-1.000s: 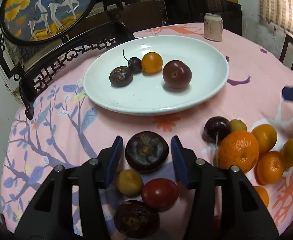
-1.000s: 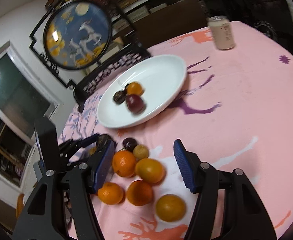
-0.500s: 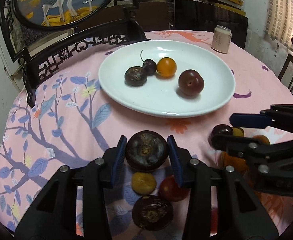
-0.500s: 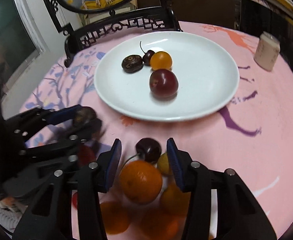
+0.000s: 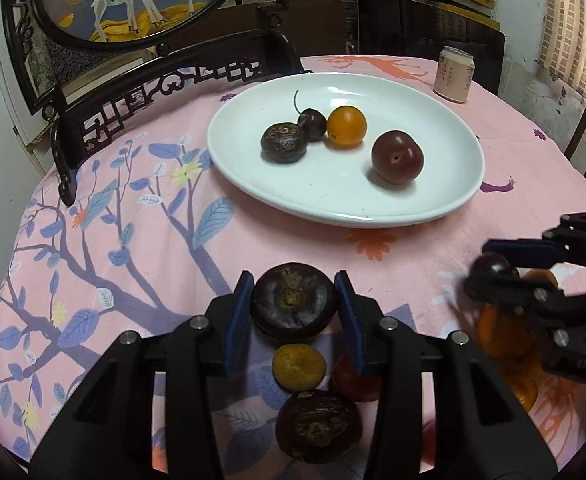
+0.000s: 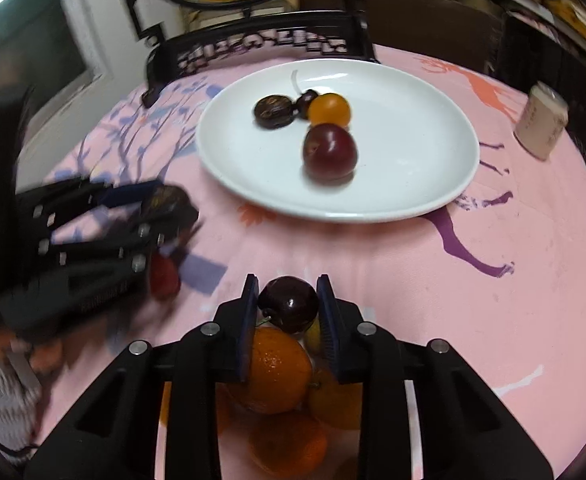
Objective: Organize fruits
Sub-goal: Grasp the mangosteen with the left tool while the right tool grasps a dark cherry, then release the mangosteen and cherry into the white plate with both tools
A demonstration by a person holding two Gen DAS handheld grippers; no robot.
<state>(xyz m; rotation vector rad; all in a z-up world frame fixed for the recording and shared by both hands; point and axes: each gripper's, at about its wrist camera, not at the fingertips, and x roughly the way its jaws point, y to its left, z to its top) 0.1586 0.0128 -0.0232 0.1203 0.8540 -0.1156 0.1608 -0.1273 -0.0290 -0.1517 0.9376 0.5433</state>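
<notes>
The left gripper [image 5: 295, 308] has its jaws closed on a dark passion fruit [image 5: 294, 306], blue pads pressing both sides, near the front edge of the worktop [image 5: 141, 240]. Just behind the pads lie a small yellow-brown fruit [image 5: 299, 367], a red fruit [image 5: 351, 378] and a second dark passion fruit [image 5: 319, 424]. The right gripper [image 6: 289, 308] is closing its jaws around a dark cherry [image 6: 289, 304], which sits between the pads and touches both, above a heap of oranges [image 6: 279, 372]. Toward the worktop's far edge, the white plate [image 5: 433, 200] holds a wrinkled dark fruit [image 5: 284, 143], a stemmed cherry [image 5: 312, 124], an orange kumquat [image 5: 347, 125] and a plum [image 5: 397, 157]. A can [image 5: 455, 74] stands near the far right edge.
</notes>
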